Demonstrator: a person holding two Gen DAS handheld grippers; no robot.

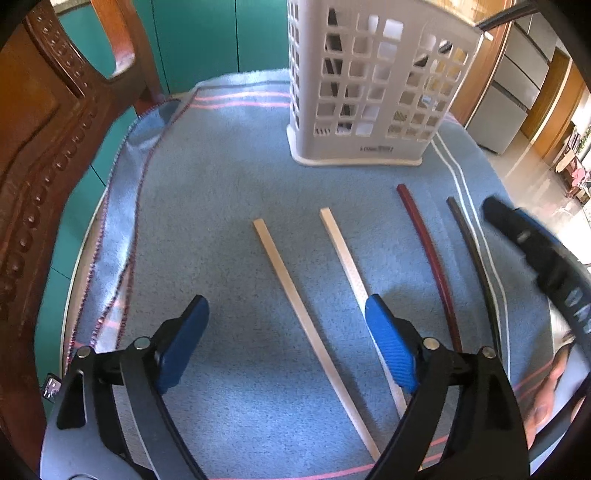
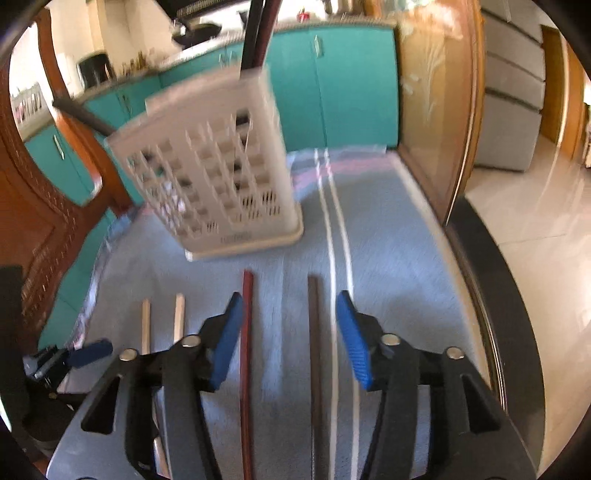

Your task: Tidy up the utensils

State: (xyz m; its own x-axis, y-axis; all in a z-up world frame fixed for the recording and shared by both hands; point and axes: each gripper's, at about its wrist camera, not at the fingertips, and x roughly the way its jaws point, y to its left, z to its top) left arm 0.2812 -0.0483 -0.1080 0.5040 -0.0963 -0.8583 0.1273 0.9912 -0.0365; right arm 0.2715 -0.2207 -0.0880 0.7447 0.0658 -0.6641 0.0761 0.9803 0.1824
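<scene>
Hovering my left gripper (image 1: 286,321), jaws wide and empty, above two pale chopsticks (image 1: 295,295); my right gripper (image 2: 290,332) gapes over the red chopstick (image 2: 246,350); caddy (image 1: 369,92) at twelve o'clock.

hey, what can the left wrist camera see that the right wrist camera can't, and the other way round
Only the left wrist view shows the person's hand at its right edge.

Only the right wrist view shows the holder's top, where dark sticks poke out, and the kitchen counter behind.

Both show the white utensil holder on the blue towel, two pale chopsticks, the red chopstick and the dark chopstick lying in front of it, and both claws, left claw and right claw, open and empty.
</scene>
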